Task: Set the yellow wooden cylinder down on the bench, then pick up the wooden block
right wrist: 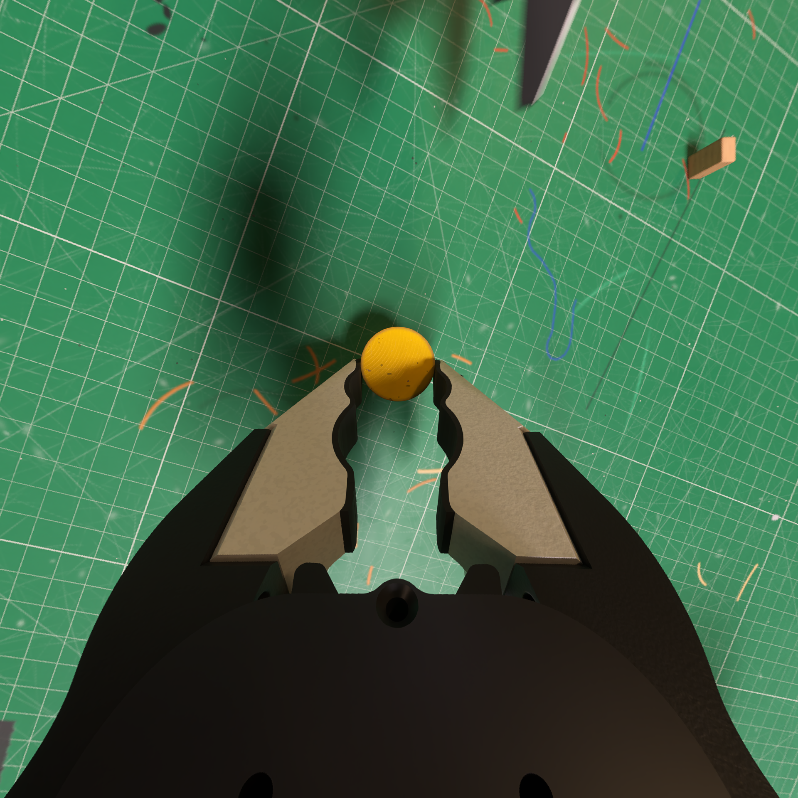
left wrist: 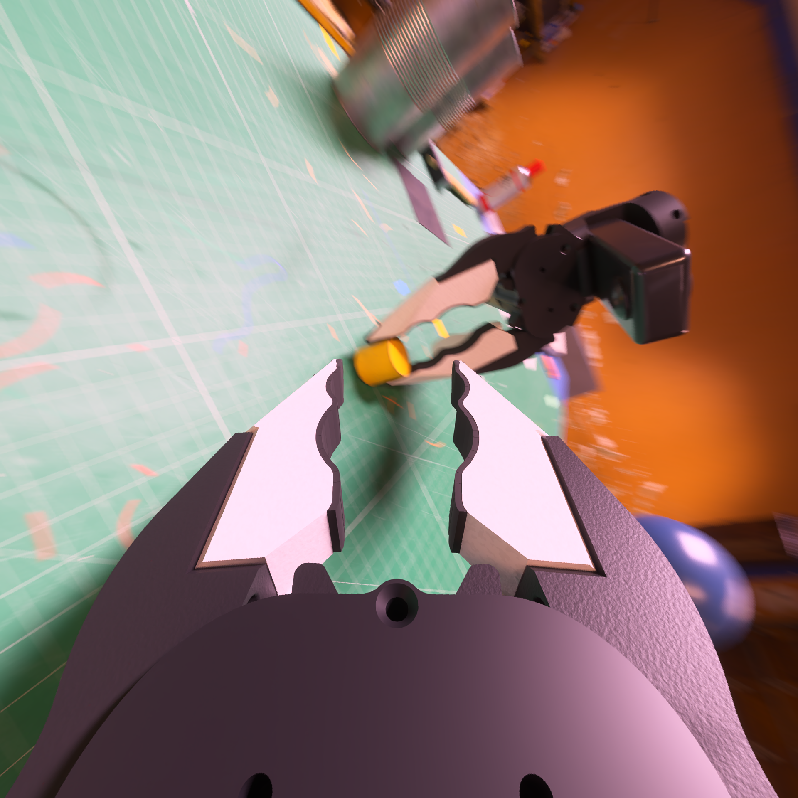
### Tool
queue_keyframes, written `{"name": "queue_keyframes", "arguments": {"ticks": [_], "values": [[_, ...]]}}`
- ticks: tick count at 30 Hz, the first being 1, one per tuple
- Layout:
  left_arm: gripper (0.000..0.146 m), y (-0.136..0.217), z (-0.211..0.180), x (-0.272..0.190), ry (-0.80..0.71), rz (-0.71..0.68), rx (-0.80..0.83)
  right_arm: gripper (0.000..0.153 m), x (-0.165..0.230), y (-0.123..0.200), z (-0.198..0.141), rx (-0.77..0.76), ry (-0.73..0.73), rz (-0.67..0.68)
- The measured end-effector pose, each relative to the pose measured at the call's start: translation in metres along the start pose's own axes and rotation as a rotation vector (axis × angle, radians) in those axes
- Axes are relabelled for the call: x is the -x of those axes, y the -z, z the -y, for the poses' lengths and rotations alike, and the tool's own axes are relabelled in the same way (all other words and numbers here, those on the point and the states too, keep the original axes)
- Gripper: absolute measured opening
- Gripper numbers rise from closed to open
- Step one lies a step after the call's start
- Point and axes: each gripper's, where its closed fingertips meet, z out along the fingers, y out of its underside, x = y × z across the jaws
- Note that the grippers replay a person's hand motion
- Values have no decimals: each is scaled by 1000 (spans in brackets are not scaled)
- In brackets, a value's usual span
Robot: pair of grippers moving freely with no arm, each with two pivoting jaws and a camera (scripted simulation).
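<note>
Over on the left, the green cutting mat (left wrist: 129, 216) fills the scene, criss-crossed with white grid lines and littered with orange and blue scribbles. The left gripper (left wrist: 396, 380) hangs above it with its jaws standing wide apart and nothing between them, only bare mat in the gap.

Just past its fingertips sits the yellow wooden cylinder (left wrist: 382, 362), and the right gripper (left wrist: 391, 360) comes in from the right side, its two fingertips pinched on the cylinder's flanks. From the right wrist camera the cylinder (right wrist: 397, 363) shows its round end face, caught at the very tips of the right gripper (right wrist: 396, 367), its base appearing to meet the mat (right wrist: 172, 172), a dark shadow spreading up and left of it.

Moving right: the wooden block (right wrist: 710, 157), pale and oblong, lies on the mat well apart from the cylinder, up towards the right edge, with open mat between. A dark pointed finger, seemingly the other gripper's, pokes in at the top.

Further right in the left wrist view: a blurred grey ribbed object (left wrist: 423, 69), a small tube with a red cap (left wrist: 516, 181), an orange wall, and a blue ball (left wrist: 699, 578) low on the right.
</note>
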Motion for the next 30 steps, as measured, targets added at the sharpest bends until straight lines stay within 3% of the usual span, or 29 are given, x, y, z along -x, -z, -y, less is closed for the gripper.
{"name": "queue_keyframes", "arguments": {"ticks": [3,7,12,15,17,20,23,25,30], "values": [[46,21,29,11,-263,245,-119,32,0,-1,-1,5,-16,22],[44,39,61,38,-622,548,-38,33,0,-2,1,4,-11,13],[52,33,78,77,-765,641,245,39,0,6,7,-71,-40,-36],[52,27,82,93,-847,626,360,40,-7,30,17,-294,-156,-96],[50,23,83,102,-890,608,417,40,-23,53,20,-486,-234,-250],[46,15,84,107,-947,512,457,42,-55,112,-1,-796,-415,-752],[40,12,86,117,-971,481,522,40,-58,155,-28,-946,-485,-1069],[38,12,88,123,-962,466,577,40,-57,165,-40,-961,-497,-1175],[36,10,91,129,-908,418,670,38,-62,154,-50,-930,-513,-1177]]}}
